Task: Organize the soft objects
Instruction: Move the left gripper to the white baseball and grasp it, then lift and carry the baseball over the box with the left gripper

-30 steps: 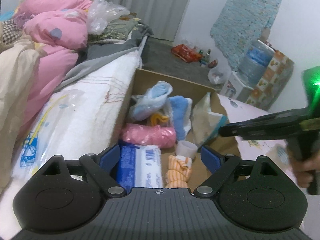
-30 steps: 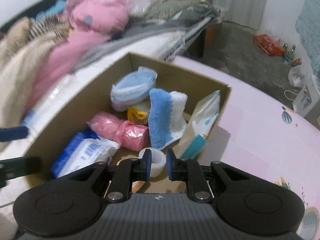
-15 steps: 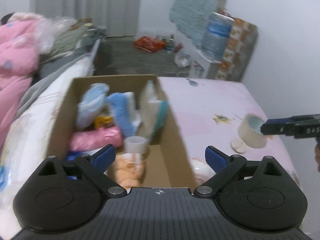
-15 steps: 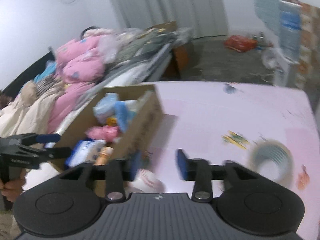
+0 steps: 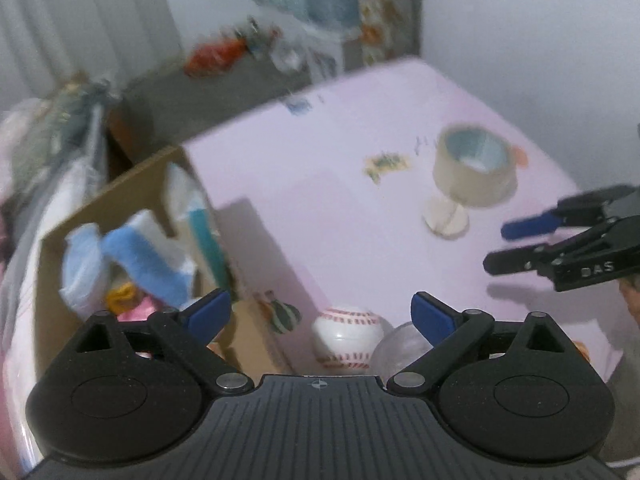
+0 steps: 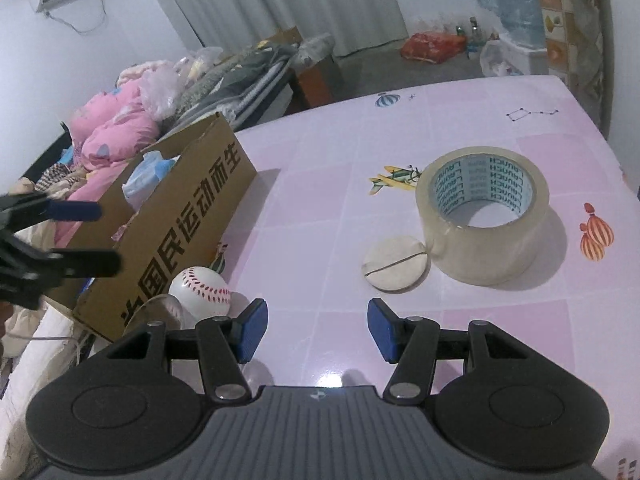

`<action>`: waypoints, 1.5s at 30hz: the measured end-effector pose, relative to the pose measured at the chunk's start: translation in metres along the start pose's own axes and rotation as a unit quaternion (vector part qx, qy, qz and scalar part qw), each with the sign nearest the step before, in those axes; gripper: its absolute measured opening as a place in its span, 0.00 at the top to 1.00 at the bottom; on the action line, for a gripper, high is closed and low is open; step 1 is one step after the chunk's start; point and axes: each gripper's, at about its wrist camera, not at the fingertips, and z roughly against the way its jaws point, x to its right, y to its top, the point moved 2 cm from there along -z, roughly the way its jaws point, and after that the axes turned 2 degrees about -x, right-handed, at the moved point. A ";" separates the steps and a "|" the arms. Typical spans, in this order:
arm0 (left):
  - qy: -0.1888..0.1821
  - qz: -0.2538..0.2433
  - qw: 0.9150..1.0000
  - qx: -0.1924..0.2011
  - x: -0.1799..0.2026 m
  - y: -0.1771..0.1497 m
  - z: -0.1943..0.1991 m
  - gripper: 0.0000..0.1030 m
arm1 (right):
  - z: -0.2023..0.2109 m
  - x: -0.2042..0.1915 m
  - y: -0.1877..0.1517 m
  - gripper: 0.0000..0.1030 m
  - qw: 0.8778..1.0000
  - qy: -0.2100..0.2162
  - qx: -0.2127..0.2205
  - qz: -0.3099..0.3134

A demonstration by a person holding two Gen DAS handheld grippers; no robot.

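Cardboard box on the pink tabletop holds a blue towel, a light blue bundle and a packet. A baseball lies just beside the box. Both the left gripper and right gripper have fingers apart, empty. One second ago the right fingers were nearly closed above the box; now they hang above the tabletop near the tape roll.

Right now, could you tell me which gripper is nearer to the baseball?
Left. The left gripper hangs right over the baseball, jaws open; the right gripper sits off to its side, empty.
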 end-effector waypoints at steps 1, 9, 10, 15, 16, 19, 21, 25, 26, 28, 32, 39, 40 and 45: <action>-0.004 -0.006 1.000 -0.021 0.002 0.006 -0.008 0.07 | 0.001 0.002 -0.001 0.58 1.000 0.002 0.004 -0.001; -0.025 0.005 0.986 -0.164 0.007 0.049 -0.062 0.15 | 0.012 0.006 -0.006 0.58 0.999 0.025 0.026 -0.002; -0.026 0.000 0.985 -0.173 0.011 0.051 -0.065 0.15 | 0.013 0.007 -0.007 0.58 0.999 0.026 0.029 -0.002; -0.019 -0.050 0.972 -0.230 0.029 0.052 -0.088 0.21 | 0.016 0.016 -0.011 0.58 0.999 0.034 0.035 -0.011; -0.015 -0.058 0.967 -0.247 0.032 0.050 -0.094 0.22 | 0.017 0.017 -0.012 0.58 0.999 0.035 0.037 -0.012; -0.001 -0.069 0.955 -0.288 0.035 0.046 -0.111 0.25 | 0.020 0.021 -0.014 0.58 0.998 0.041 0.043 -0.017; 0.010 -0.069 0.947 -0.313 0.034 0.044 -0.121 0.28 | 0.021 0.024 -0.015 0.58 0.998 0.047 0.047 -0.019; 0.025 -0.073 0.935 -0.347 0.037 0.040 -0.136 0.33 | 0.019 0.028 -0.018 0.58 0.997 0.054 0.050 -0.026; 0.024 -0.070 0.932 -0.354 0.037 0.039 -0.140 0.37 | 0.019 0.030 -0.019 0.58 0.997 0.055 0.051 -0.028; 0.025 -0.069 0.929 -0.362 0.038 0.038 -0.146 0.40 | 0.018 0.033 -0.020 0.58 0.996 0.058 0.052 -0.034; 0.029 -0.068 0.932 -0.354 0.038 0.036 -0.146 0.42 | 0.020 0.037 -0.020 0.58 0.996 0.058 0.054 -0.041; -0.002 -0.039 0.959 -0.280 0.027 0.051 -0.121 0.43 | 0.023 0.038 -0.011 0.58 0.996 0.045 0.065 -0.032; -0.007 -0.032 0.964 -0.265 0.025 0.053 -0.116 0.43 | 0.022 0.036 -0.009 0.58 0.997 0.041 0.066 -0.025; -0.033 0.006 0.980 -0.194 0.015 0.064 -0.100 0.43 | 0.001 0.023 0.003 0.58 0.998 0.008 0.053 0.035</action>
